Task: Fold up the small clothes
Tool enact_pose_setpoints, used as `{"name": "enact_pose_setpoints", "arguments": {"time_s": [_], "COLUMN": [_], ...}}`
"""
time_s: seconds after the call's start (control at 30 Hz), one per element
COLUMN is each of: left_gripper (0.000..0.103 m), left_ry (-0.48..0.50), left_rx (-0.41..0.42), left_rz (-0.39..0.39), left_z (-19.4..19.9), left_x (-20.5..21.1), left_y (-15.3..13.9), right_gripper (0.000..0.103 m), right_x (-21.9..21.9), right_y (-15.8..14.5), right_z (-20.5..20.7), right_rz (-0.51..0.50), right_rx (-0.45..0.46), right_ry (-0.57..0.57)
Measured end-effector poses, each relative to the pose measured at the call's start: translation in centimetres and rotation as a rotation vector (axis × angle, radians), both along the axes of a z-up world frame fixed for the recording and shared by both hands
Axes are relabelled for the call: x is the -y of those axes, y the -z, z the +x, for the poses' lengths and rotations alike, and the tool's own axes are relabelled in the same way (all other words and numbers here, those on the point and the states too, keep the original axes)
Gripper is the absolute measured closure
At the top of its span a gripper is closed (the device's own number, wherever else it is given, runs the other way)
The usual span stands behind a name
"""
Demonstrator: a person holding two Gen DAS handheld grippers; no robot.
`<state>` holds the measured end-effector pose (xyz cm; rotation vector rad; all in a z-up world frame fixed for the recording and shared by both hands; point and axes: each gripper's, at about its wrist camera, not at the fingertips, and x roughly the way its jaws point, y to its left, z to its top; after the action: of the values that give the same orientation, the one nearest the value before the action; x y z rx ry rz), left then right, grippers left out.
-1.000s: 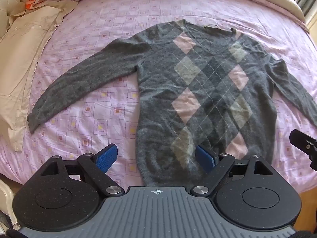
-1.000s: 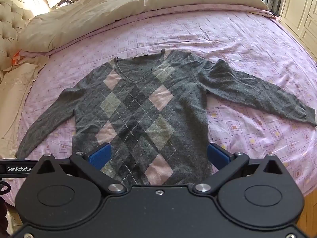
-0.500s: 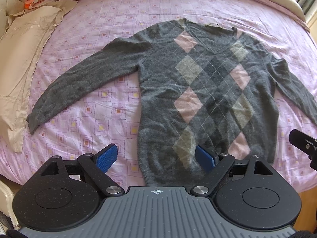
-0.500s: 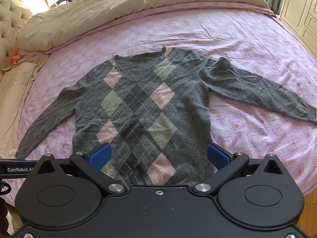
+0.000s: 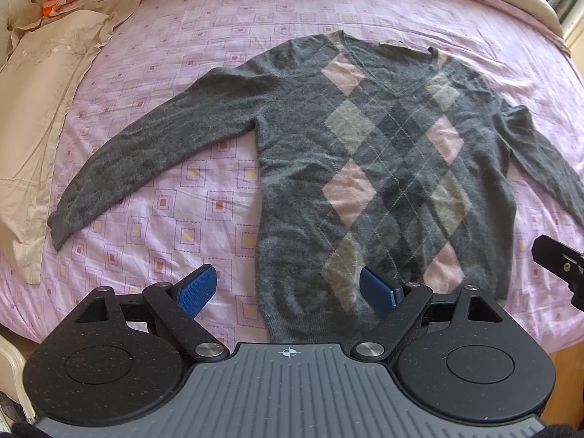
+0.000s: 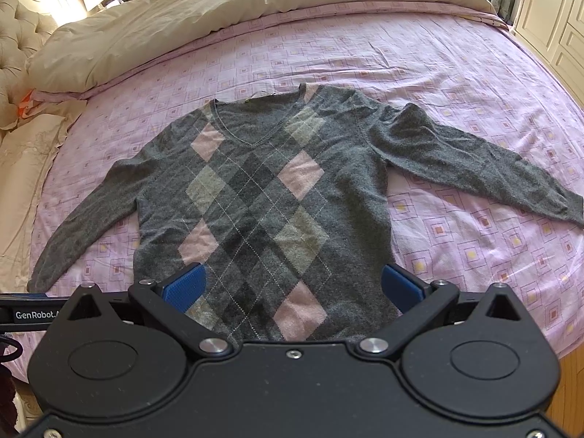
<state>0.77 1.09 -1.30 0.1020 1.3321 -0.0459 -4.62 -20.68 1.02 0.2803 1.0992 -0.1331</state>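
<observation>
Left to right. The pillowcase (image 5: 40, 116) is lying at the far left of the bed (image 5: 219, 11), well apart from the work. The sweater (image 5: 365, 168) is lying face up and flat on the pink patterned sheet, neckline away from me, hem nearest the bed edge. Its left sleeve (image 5: 146, 157) is stretching out diagonally toward the pillowcase; its right sleeve (image 6: 474, 168) is angling out the other way.

I am holding the left gripper (image 5: 288, 288) above the hem, fingers apart, nothing between them. The right gripper (image 6: 292, 288) is hovering over the hem too, fingers wide apart and empty.

Step in hand, as I judge it: pre-fold approach, no fold started. The next move is probably calling for a sleeve or side edge to be pinched and carried across the body, with enough fabric caught that the knit is not slipping.

Writing: "GenRobot." is reading on the bar (image 6: 33, 314) at the right view's left edge; the rest is cut off.
</observation>
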Motion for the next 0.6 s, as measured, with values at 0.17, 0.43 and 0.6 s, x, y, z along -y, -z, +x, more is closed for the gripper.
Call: {"name": "enact_pose_setpoints", "arguments": {"time_s": [0.17, 0.43, 0.6], "left_gripper": [0.018, 0.018, 0.018], "left_ry": [0.001, 0.0, 0.0], "left_rx": [-0.003, -0.002, -0.004], "left_rz": [-0.001, 0.001, 0.002], "left_z": [0.16, 0.11, 0.05], "left_x": [0.02, 0.1, 0.09], "left_y": [0.05, 0.06, 0.28], "right_gripper": [0.001, 0.001, 0.001], "right_x": [-0.09, -0.1, -0.08], "right_y": [-0.01, -0.02, -0.03], "right_z": [0.09, 0.11, 0.13], "right_rz": [-0.001, -0.001, 0.001], "right_rx": [0.0, -0.002, -0.002], "right_ry": [-0.001, -0.001, -0.001]}}
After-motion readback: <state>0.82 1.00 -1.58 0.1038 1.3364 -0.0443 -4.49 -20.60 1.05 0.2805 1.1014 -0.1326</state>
